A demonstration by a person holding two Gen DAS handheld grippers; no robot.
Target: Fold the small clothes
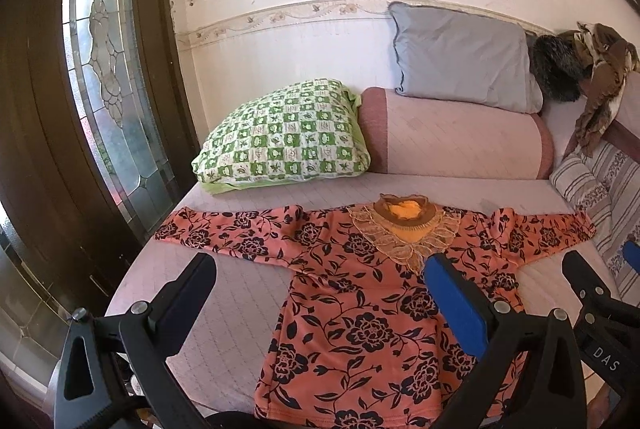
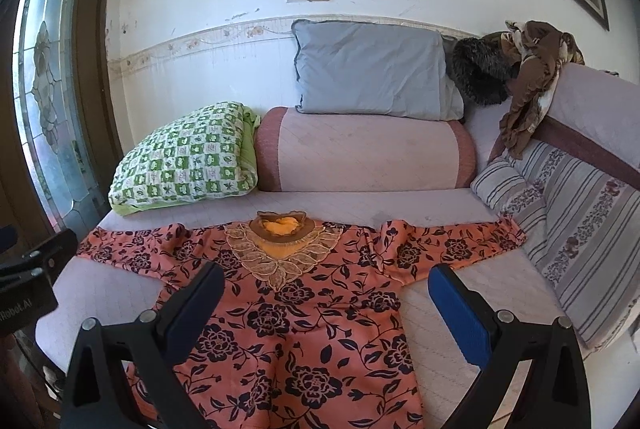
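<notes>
Left wrist view: a floral blouse (image 1: 360,309) lies flat on the bed (image 1: 224,309), sleeves spread wide.

The left gripper (image 1: 320,281) hangs above it, jaws spread, holding nothing; the collar sits at 12 o'clock between the fingertips, the body running down to 6. From the right wrist, the right gripper (image 2: 326,283) is likewise wide apart and empty, the blouse's chest between its jaws, one sleeve reaching toward 3 o'clock.
</notes>
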